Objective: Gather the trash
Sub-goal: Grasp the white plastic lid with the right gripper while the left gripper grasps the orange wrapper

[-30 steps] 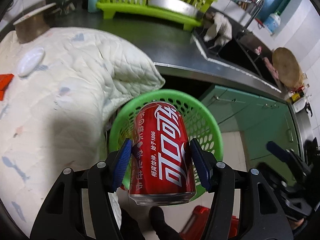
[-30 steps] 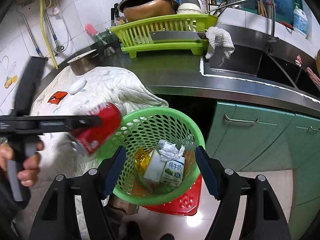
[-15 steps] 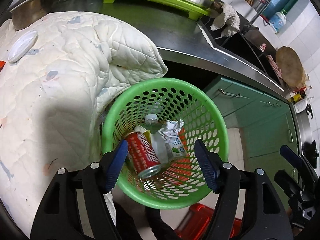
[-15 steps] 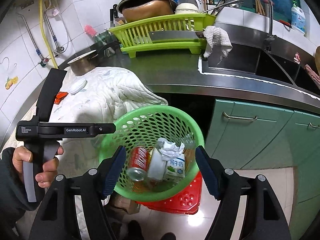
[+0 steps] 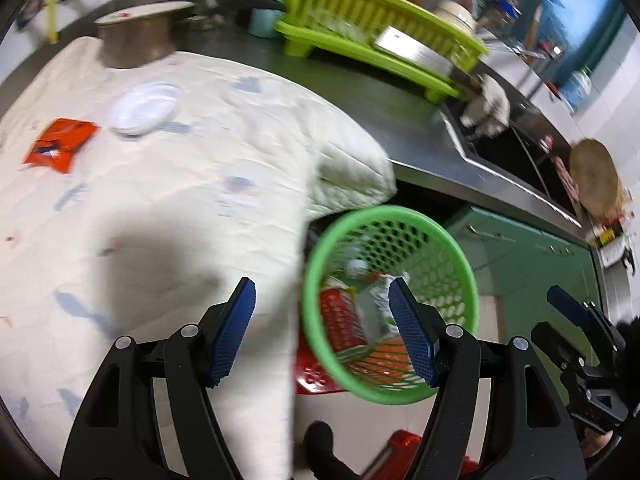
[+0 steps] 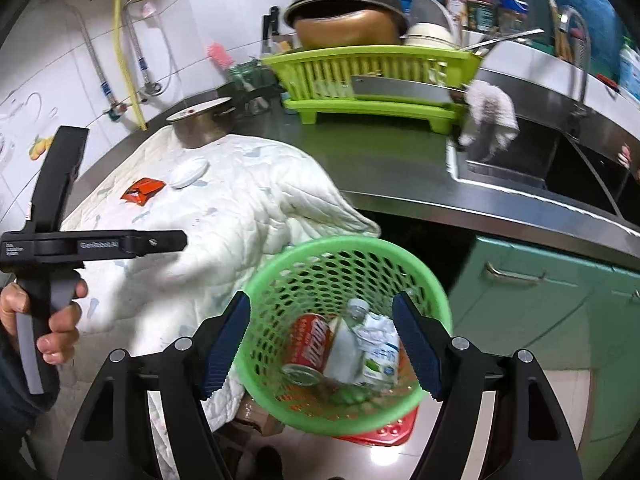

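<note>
A green perforated basket (image 6: 434, 292) stands on the floor beside the quilt-covered surface; it also shows in the left wrist view (image 5: 460, 252). Inside lie a red cola can (image 6: 310, 346), a milk carton (image 6: 382, 356), a clear bottle and crumpled paper. My left gripper (image 5: 322, 332) is open and empty, over the quilt's edge left of the basket. My right gripper (image 6: 320, 344) is open and empty above the basket. An orange wrapper (image 5: 60, 144) and a white plastic lid (image 5: 142, 108) lie on the quilt (image 5: 160, 200).
A metal pot (image 5: 136, 38) stands at the quilt's far end. A lime dish rack (image 6: 372, 80) with a wok and cleaver sits on the steel counter, a sink (image 6: 560, 160) to its right. Green cabinets (image 6: 540, 300) stand behind the basket, a red mat (image 6: 380, 430) beneath it.
My left gripper let go of the cola can, which dropped into the basket. The left gripper then swung left toward the quilt. The right gripper stayed open above the basket.
</note>
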A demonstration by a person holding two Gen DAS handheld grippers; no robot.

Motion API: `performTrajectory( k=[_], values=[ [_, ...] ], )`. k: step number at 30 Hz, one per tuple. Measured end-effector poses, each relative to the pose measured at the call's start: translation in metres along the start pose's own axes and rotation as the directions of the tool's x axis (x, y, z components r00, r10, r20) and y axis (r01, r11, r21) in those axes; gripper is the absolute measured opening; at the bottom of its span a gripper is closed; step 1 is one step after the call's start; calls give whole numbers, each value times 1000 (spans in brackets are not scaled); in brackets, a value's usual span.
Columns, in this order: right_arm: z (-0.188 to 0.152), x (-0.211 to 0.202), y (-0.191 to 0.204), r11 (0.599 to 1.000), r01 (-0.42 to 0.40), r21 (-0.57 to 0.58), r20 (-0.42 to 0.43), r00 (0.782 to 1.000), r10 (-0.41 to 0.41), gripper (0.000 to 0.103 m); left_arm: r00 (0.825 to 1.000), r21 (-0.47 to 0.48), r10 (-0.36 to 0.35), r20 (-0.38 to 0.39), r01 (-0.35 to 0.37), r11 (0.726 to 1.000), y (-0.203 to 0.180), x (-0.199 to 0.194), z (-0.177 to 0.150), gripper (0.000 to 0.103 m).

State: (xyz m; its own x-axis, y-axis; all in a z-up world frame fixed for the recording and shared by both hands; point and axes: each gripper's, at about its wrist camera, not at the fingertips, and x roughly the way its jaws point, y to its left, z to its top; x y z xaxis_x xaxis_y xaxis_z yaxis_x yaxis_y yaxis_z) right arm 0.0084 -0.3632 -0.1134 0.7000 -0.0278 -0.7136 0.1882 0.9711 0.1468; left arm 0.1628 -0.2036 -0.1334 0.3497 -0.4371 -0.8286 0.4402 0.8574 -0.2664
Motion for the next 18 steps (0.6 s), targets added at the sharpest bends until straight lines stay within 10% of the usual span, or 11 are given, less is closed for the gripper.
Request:
performTrajectory(
  k=[18],
  values=[
    [91, 96, 110, 968, -220, -123, -80, 974, 211, 61, 978, -262, 187, 94, -157, 952, 153, -70, -1, 69]
  ],
)
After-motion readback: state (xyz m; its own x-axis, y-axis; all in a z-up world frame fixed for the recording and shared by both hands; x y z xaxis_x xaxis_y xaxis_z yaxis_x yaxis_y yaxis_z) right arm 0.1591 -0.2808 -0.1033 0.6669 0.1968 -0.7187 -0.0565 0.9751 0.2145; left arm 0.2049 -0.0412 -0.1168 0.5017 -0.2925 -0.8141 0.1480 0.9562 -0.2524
